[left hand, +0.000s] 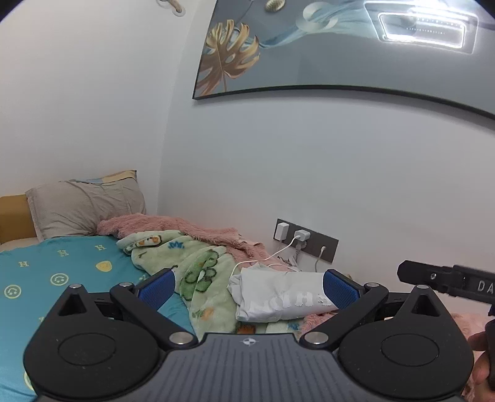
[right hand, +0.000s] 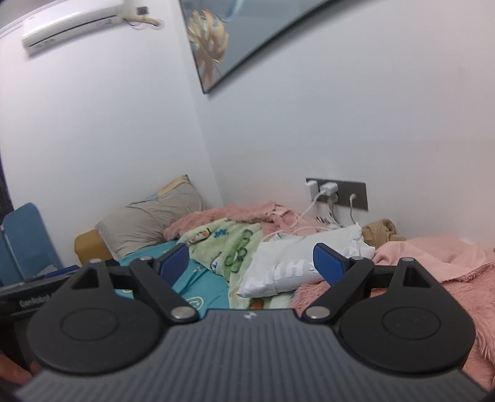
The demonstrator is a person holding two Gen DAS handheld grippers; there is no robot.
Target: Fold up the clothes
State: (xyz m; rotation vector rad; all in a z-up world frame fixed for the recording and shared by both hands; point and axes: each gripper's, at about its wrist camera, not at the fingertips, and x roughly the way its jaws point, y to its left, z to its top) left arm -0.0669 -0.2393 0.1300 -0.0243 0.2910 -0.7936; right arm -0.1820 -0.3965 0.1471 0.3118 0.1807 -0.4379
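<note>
The white wall (left hand: 309,160) fills most of both views, with a framed picture (left hand: 309,46) of a gold leaf across the upper right of the left wrist view. An air conditioner (right hand: 71,24) sits in the upper left of the right wrist view.

Below it, the bed (left hand: 62,266) with its teal smiley-print sheet takes the lower left of the left wrist view. A grey pillow (left hand: 83,207) leans at the bed's far end, left of centre. A pink fluffy blanket (right hand: 433,266) spreads over the lower right of the right wrist view. A green cartoon-print blanket (left hand: 201,272) lies crumpled in the centre, just beside the sheet.

The left gripper (left hand: 249,286) fills the bottom of its view, jaws spread wide and holding nothing. The right gripper (right hand: 250,263) fills the bottom of its own view, jaws likewise spread and empty. Part of it also shows at the right edge of the left wrist view, with a bit of a hand below it.

The folded white garment (left hand: 278,293), bearing pale lettering, rests on the blankets just right of centre, framed between the blue pads (left hand: 157,286) of each gripper but beyond them, not touched.

A dark socket panel (left hand: 309,241) with 2 white chargers sits on the wall above the garment, and white cables (left hand: 263,258) trail down to it. A tan bundle of cloth (right hand: 382,230) lies by the wall at the right of the right wrist view.
</note>
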